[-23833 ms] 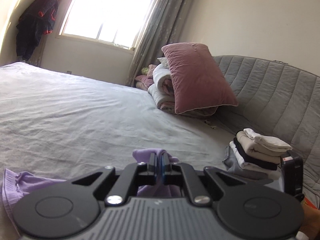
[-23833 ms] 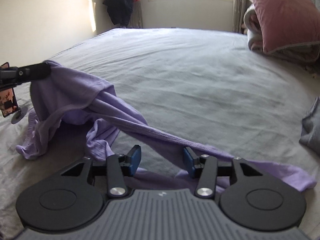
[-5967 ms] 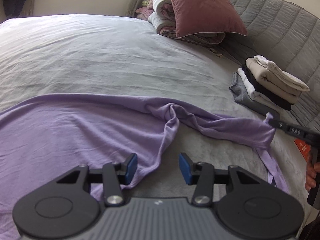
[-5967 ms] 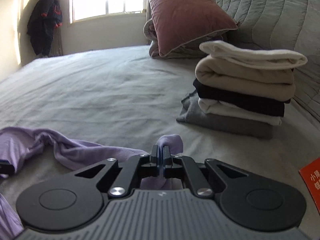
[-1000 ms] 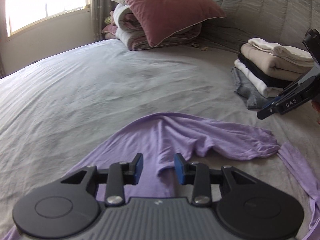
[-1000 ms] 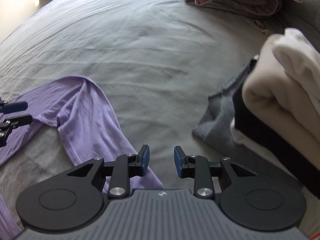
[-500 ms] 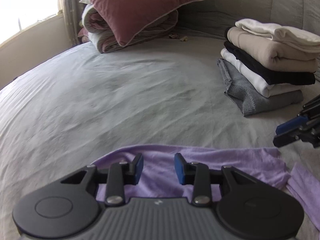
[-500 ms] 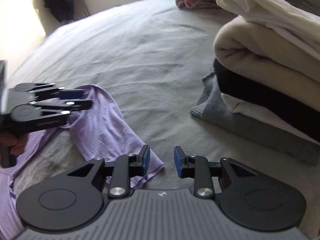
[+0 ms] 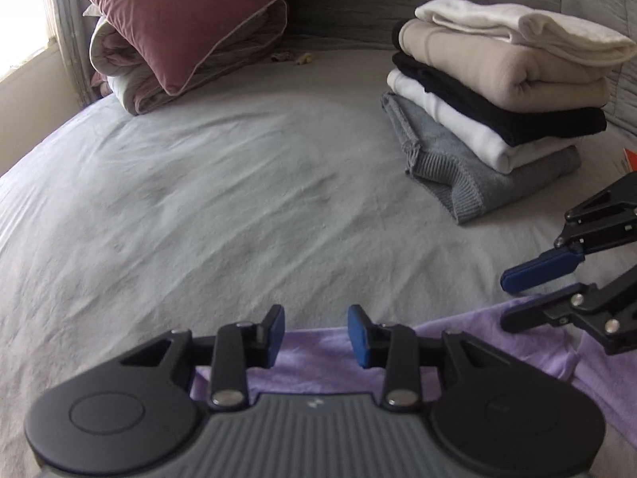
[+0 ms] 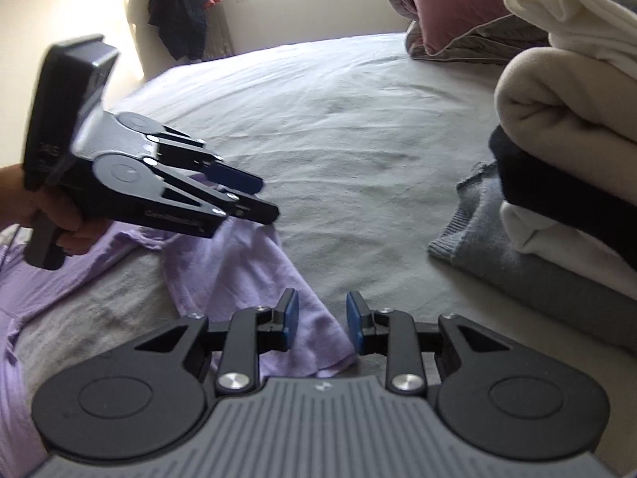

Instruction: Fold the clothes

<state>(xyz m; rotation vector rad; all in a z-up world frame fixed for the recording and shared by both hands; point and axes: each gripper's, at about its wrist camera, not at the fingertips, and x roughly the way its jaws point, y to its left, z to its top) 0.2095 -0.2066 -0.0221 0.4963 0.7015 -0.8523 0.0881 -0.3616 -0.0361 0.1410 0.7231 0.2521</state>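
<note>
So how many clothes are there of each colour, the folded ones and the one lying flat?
White: 2, the top piece and a lower piece
Beige: 1
Black: 1
Grey: 1, a knit sweater
Purple: 1, the flat garment
Total: 6

Both wrist views look down, sharing the bed [image 9: 239,183].

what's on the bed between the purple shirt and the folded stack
Nothing: bare grey sheet separates the purple shirt from the folded stack. The right wrist view shows it best.
</note>
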